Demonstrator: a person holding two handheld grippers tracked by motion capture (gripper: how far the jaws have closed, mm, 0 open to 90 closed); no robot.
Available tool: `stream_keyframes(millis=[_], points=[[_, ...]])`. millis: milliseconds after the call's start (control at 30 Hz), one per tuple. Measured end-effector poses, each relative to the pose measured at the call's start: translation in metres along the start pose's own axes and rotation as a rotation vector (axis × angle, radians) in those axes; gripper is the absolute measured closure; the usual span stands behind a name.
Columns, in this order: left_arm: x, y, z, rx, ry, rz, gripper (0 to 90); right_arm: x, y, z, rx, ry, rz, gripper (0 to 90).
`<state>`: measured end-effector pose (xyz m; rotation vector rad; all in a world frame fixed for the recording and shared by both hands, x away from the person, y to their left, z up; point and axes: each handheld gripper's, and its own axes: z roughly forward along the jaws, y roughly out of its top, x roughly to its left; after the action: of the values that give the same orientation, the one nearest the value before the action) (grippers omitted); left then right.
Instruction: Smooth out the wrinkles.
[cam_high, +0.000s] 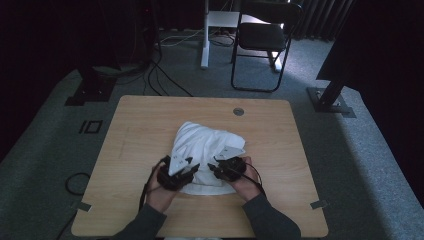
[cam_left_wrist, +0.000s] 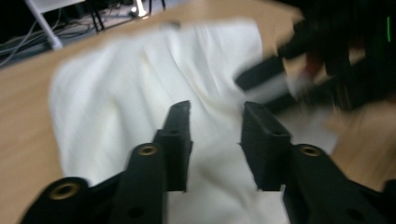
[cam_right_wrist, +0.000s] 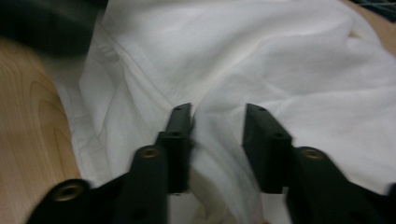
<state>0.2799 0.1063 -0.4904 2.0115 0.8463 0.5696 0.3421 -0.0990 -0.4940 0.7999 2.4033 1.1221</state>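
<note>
Both tools, left and right, hover part-open over the white cloth, gripping nothing.

A recording lab: carpet, floor cables, folding chair, rig stands.

- A cloth lies bunched on the tabletop, a little nearer the person's edge than the far edge.
- The left gripper sits at the near left edge of the cloth; the right gripper sits at its near right edge, just beside the other, the two pointing toward each other.
- In the left gripper view the cloth lies under and ahead of the jaws, with the other gripper at the right.
- In the right gripper view the cloth lies beneath the jaws, with a fold rising between them.
- A small round fitting is set in the tabletop behind the cloth.
- A chair stands on the floor beyond the far edge.
</note>
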Motion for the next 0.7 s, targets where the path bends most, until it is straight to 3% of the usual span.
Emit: stream_keyframes(millis=[67,133,233,300,400,567,700], points=[[-0.017,-0.017,0.016,0.039,-0.004,0.032,71.8,-0.001,-0.002,-0.002,-0.012,-0.005,0.013,82.5],[-0.028,-0.028,0.036,0.074,0.001,0.057,72.4,-0.003,-0.003,-0.005,-0.028,0.009,0.033,86.4],[-0.032,-0.032,0.055,0.090,0.046,0.020,73.8,-0.004,-0.004,-0.011,-0.044,0.008,0.034,87.1],[-0.030,-0.030,0.059,0.090,0.065,-0.007,77.2,-0.004,-0.005,-0.018,-0.057,0.011,0.025,87.2],[-0.030,-0.030,0.062,0.097,0.086,-0.006,81.0,-0.004,-0.006,-0.034,-0.106,0.039,0.014,87.1],[-0.031,-0.030,0.065,0.091,0.098,-0.019,86.1,0.000,-0.004,-0.062,-0.175,0.029,-0.012,87.1],[-0.031,-0.029,0.064,0.091,0.101,-0.010,87.9,0.003,-0.007,-0.074,-0.192,0.009,-0.022,87.1]])
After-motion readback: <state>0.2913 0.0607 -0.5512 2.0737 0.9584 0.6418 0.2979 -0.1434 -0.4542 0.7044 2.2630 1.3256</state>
